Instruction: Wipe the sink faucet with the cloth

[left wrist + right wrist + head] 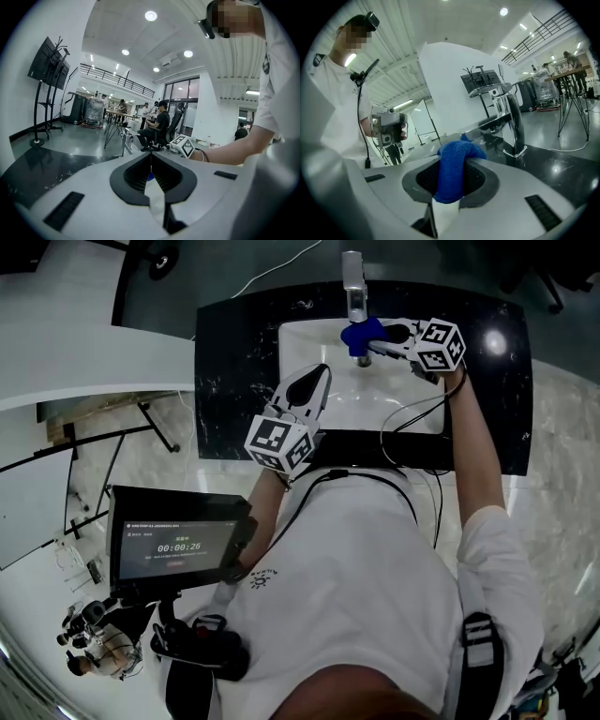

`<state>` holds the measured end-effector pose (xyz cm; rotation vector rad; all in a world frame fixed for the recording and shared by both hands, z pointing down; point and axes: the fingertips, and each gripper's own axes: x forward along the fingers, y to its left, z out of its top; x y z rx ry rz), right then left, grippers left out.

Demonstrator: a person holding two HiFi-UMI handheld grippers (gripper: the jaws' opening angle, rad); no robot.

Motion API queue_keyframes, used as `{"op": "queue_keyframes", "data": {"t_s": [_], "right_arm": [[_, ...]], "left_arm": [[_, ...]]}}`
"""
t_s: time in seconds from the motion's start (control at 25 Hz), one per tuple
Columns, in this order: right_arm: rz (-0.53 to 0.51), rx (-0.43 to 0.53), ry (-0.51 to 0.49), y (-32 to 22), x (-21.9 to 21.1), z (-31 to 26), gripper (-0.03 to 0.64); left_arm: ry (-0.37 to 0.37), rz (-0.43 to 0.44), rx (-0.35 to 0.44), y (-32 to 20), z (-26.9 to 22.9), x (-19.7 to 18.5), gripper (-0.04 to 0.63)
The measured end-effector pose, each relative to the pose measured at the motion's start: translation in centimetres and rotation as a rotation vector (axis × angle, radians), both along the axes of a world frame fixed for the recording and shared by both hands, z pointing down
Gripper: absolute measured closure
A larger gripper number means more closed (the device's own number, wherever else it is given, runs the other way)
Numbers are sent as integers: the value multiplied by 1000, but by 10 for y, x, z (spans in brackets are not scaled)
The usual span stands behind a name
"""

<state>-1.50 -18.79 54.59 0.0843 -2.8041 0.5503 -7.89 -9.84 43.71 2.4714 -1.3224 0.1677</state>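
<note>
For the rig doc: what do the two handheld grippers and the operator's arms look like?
Left gripper and right gripper: light grey shells tapering forward, black ribbed lining in the jaws. Each carries a white cube with black square markers. Black cables run back to the person's body. White short-sleeved shirt; forearms bare.

The sink (305, 343) is set in the middle of the desk (234, 362), with the faucet (353, 287) at its far edge. The cloth (360, 337), between the jaws of the right gripper (378, 337), sits just before the faucet. The left gripper (314, 381) is over the sink's near left corner.
</note>
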Motion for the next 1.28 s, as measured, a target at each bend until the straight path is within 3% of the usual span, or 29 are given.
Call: {"op": "queue_keyframes", "data": {"t_s": [0.28, 0.36, 0.6, 0.72, 0.96, 1.2, 1.28], "right_arm": [[-5, 63, -96, 44, 13, -57, 531], [-12, 94, -109, 57, 20, -77, 531], [-57, 168, -98, 87, 27, -111, 531], [-99, 189, -98, 103, 28, -122, 531], [-231, 191, -146, 131, 15, -141, 531], [-342, 153, -184, 152, 14, -151, 531], [-366, 133, -202, 157, 15, -155, 531]], "left_arm": [[17, 77, -6, 5, 2, 16, 579], [54, 126, -13, 9, -1, 26, 527], [123, 311, 2, 19, -11, 53, 275], [115, 399, 16, 24, -17, 60, 229], [58, 580, 48, 35, -22, 69, 225], [62, 734, 50, 56, -28, 80, 230], [63, 760, 52, 60, -30, 82, 316]]}}
